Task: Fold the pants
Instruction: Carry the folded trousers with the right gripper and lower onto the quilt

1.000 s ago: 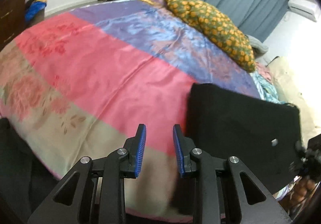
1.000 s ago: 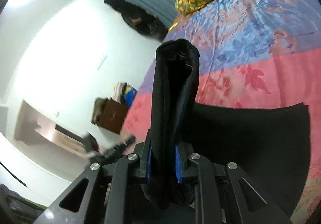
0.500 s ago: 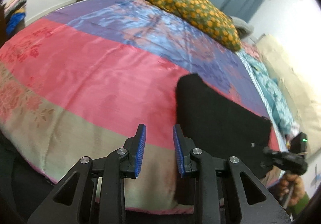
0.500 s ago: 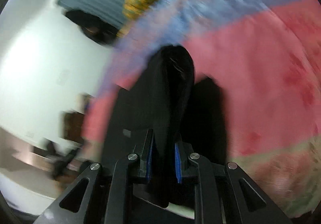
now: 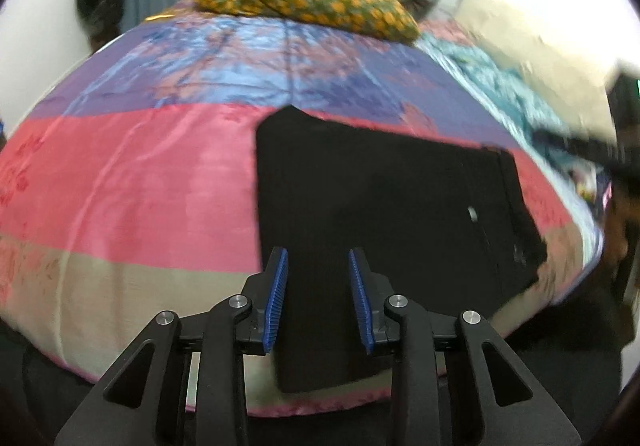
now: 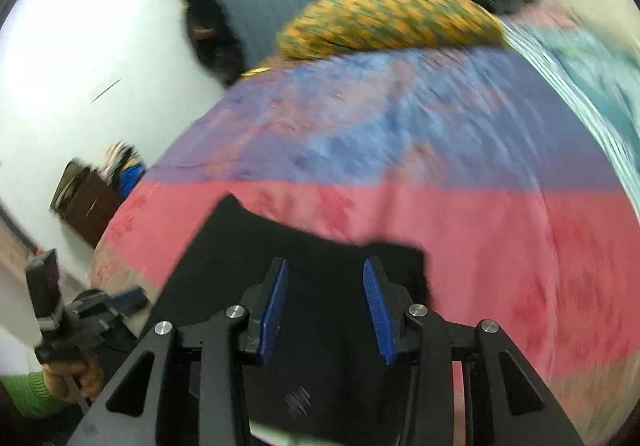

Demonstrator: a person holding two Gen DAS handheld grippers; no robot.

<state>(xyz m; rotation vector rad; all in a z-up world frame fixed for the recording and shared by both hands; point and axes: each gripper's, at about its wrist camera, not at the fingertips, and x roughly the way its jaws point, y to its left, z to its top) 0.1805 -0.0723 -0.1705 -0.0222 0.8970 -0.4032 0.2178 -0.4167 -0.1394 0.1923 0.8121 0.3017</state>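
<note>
Two grippers hang over the near edge of the bedspread (image 5: 120,174): left gripper (image 5: 318,300) unclenched and empty, right gripper (image 6: 328,310) just opening, nothing between its pads. The black pants (image 5: 380,198) lie folded flat beneath them.

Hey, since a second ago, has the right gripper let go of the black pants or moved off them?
Yes. The right gripper has just been opening; the pants fold it held upright now lies flat on the bedspread, nothing between its pads.
</note>
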